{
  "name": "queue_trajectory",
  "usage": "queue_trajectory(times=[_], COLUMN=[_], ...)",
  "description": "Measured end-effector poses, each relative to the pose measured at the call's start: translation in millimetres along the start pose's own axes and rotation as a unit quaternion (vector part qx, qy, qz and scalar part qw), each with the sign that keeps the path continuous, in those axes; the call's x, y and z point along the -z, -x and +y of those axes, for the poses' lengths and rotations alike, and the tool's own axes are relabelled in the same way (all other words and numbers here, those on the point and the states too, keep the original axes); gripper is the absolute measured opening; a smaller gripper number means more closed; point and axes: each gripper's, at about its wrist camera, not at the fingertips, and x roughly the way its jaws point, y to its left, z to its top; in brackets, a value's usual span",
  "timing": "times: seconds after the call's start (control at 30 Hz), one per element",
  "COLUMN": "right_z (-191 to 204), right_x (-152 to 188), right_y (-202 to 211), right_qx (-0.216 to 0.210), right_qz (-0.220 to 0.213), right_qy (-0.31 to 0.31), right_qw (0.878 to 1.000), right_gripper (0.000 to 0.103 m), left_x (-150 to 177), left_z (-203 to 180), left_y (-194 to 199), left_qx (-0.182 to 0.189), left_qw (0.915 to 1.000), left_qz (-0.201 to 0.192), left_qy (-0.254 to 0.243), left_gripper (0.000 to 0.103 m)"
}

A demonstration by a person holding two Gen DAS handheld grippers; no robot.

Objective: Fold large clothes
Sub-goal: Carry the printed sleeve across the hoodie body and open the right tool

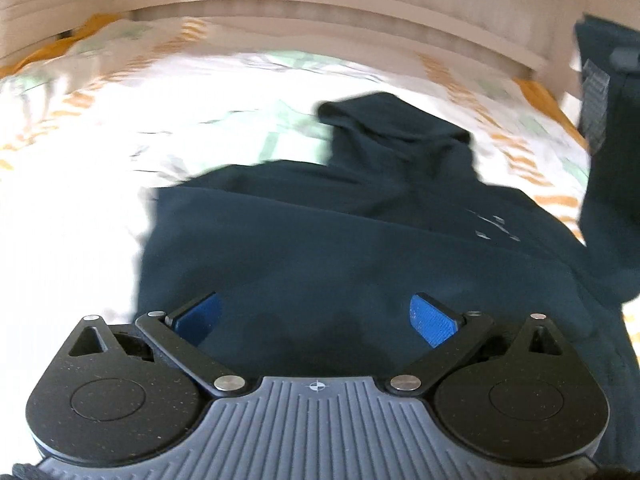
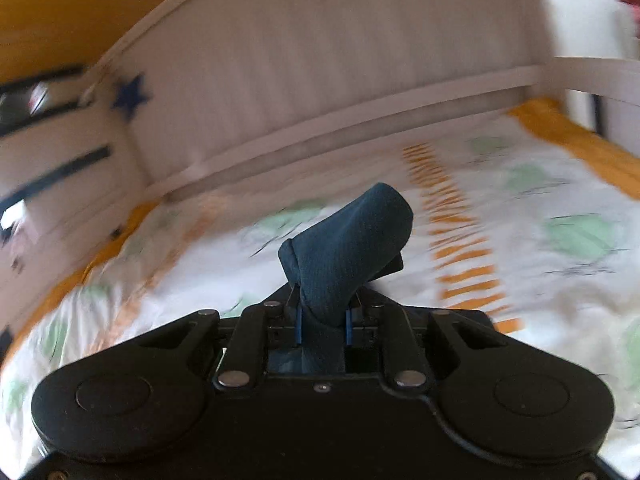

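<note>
So this one's early in the fold, I'd say. The dark navy hoodie (image 1: 340, 240) lies spread on the bed (image 1: 80, 152), roughly mid-mattress, with its hood (image 1: 392, 136) pointing toward the far rail (image 1: 320, 4) and a small pale print near its right side. Nothing looks neatly folded yet: body is mostly flat, hood a bit crumpled.

The right gripper (image 2: 322, 322) has its blue pads squeezed together on a bunched bit of the same navy fabric, probably a sleeve cuff (image 2: 348, 240), held up off the bedcover (image 2: 540, 208). In the left wrist view you can see that dark cloth hanging up at the right edge.

The left gripper (image 1: 316, 320) has its jaws wide apart with nothing between them, hovering over the near part of the hoodie.

My guess: one sleeve is about to go across the body; other sleeve, hood and the final halving are all left. Both views are blurry.
</note>
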Motion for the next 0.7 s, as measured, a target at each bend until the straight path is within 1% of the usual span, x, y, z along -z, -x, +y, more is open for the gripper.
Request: queue_trajectory(times=[0.13,0.27,0.33,0.4,0.47,0.53,0.6,0.63,0.7], right_z=[44.9,83.0,94.7,102.9,106.9,107.8,106.2,110.3,105.5], right_x=[37.9,82.0,105.1,123.6,140.1,153.0,157.7,159.4,156.9], right_y=[-44.6,-83.2,-99.0,-108.9,-114.9,-113.8,-102.5,-101.3,-87.4], right_qx=[-0.038,-0.037,-0.033,-0.025,-0.022,-0.034,-0.053,-0.057,-0.060], right_qz=[0.050,0.100,0.125,0.143,0.161,0.175,0.173,0.172,0.161], right_qy=[0.011,0.053,0.068,0.081,0.098,0.113,0.123,0.129,0.136], right_qw=[0.998,0.993,0.989,0.986,0.982,0.978,0.976,0.975,0.976], right_gripper=[0.027,0.027,0.029,0.035,0.039,0.063,0.073,0.073,0.074], left_x=[0.3,1.7,2.4,4.2,5.2,5.3,3.8,2.1,4.4], left_z=[41.3,68.0,76.6,83.4,86.3,87.9,86.9,84.6,81.1], left_y=[14.3,23.4,24.7,25.5,23.5,22.3,20.8,20.0,19.1], left_qx=[-0.018,-0.029,-0.031,-0.030,-0.025,-0.019,-0.010,-0.006,0.002], left_qw=[0.9994,0.9985,0.9981,0.9977,0.9973,0.9969,0.9968,0.9969,0.9972], left_qz=[-0.005,-0.002,0.001,0.006,0.010,0.013,0.013,0.012,0.011], left_qy=[0.029,0.045,0.053,0.061,0.069,0.076,0.078,0.077,0.074], left_gripper=[0.102,0.102,0.102,0.102,0.102,0.102,0.102,0.102,0.102])
